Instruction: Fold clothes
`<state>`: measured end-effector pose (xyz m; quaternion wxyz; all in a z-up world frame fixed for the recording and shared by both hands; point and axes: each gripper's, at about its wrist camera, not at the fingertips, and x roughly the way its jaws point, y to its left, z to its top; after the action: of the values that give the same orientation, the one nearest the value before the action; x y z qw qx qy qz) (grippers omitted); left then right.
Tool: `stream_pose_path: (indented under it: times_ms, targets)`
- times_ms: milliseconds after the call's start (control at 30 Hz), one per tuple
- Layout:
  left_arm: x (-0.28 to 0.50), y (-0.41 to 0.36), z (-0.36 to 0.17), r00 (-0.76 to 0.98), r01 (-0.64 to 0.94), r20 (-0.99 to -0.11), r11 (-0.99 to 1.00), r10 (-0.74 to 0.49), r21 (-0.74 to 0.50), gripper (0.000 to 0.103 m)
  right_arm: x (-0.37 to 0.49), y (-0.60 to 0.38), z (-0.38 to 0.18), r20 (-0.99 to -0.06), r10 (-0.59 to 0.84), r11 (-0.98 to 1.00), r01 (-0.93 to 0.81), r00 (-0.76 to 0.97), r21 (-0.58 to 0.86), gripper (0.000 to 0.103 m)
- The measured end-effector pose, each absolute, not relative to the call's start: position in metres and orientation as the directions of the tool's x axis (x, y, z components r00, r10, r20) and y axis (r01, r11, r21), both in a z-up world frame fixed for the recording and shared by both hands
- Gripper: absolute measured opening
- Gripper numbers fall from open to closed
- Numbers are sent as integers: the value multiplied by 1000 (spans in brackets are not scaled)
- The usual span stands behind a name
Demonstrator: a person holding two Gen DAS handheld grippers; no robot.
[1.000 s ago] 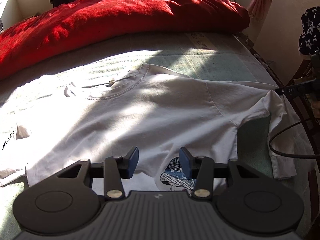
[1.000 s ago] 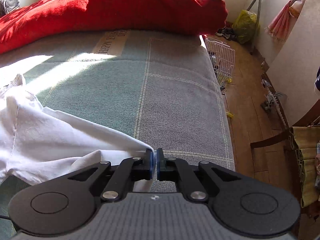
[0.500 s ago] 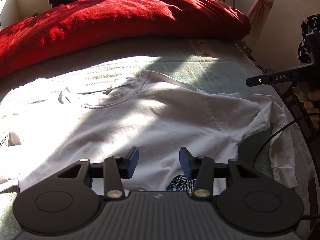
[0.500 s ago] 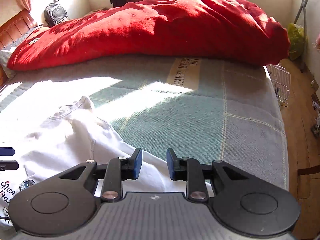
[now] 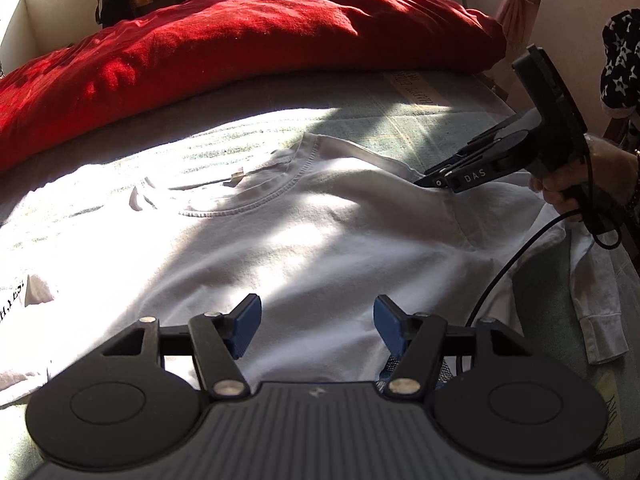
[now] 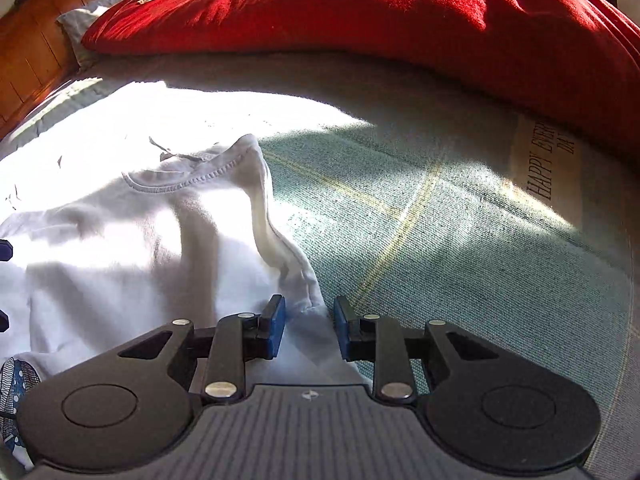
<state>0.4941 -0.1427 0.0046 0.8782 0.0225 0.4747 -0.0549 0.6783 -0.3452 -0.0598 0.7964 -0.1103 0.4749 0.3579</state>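
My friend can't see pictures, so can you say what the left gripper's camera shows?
A white T-shirt lies spread flat on a green blanket, with the open left gripper over its lower part. At the right, a hand points the right gripper at the shirt's shoulder. A red duvet lies behind.

White T-shirt [image 5: 320, 248] lies spread, rumpled, on bed.
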Motion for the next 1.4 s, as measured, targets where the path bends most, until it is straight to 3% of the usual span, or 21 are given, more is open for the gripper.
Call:
stream_pose_path:
  times_ms: [33, 100, 233, 300, 467, 533, 567, 667, 733, 900, 1100, 1167, 1200, 1400]
  targets:
    - [494, -141, 4, 543, 112, -837, 994, -73, -14, 63, 677, -343, -60, -840, 459, 716, -681, 290, 157, 16]
    - [495, -137, 6, 548, 103, -833, 995, -73, -19, 63, 673, -338, -55, -844, 434, 709, -697, 314, 106, 11]
    - [498, -132, 7, 553, 83, -830, 996, -78, -39, 63, 680, -334, -49, -840, 359, 751, -660, 407, 1, 10]
    - [499, -132, 8, 552, 76, -831, 996, -73, -37, 63, 690, -337, -52, -850, 351, 781, -623, 393, 34, 11]
    - [495, -134, 11, 555, 79, -829, 997, -66, -27, 63, 676, -371, -36, -834, 366, 852, -510, 413, 122, 21]
    - [495, -136, 12, 556, 77, -828, 997, -63, -24, 63, 660, -394, -24, -825, 362, 877, -458, 433, 145, 34]
    - [494, -137, 13, 557, 76, -828, 997, -62, -23, 63, 652, -406, -18, -821, 359, 889, -431, 443, 156, 36]
    - [493, -142, 16, 560, 83, -826, 996, -65, -21, 63, 614, -455, -3, -832, 295, 932, -332, 470, 144, 37]
    - [491, -149, 18, 562, 95, -824, 995, -70, -20, 63, 586, -485, 1, -847, 233, 960, -254, 478, 120, 44]
    - [486, -170, 22, 560, 137, -824, 990, -92, -18, 63, 523, -544, -16, -895, 157, 987, -40, 418, 155, 46]
    - [479, -197, 22, 548, 191, -830, 982, -107, -1, 63, 483, -565, -59, -894, 256, 943, 111, 368, 315, 46]
    - [476, -206, 23, 545, 204, -831, 979, -110, 4, 63, 478, -556, -59, -888, 268, 947, 68, 374, 314, 31]
    - [475, -209, 24, 546, 207, -830, 978, -112, 5, 63, 477, -550, -57, -891, 261, 955, 33, 372, 293, 3]
    - [470, -225, 28, 555, 215, -823, 977, -119, 4, 63, 484, -560, -23, -891, 169, 986, -64, 421, 156, 3]
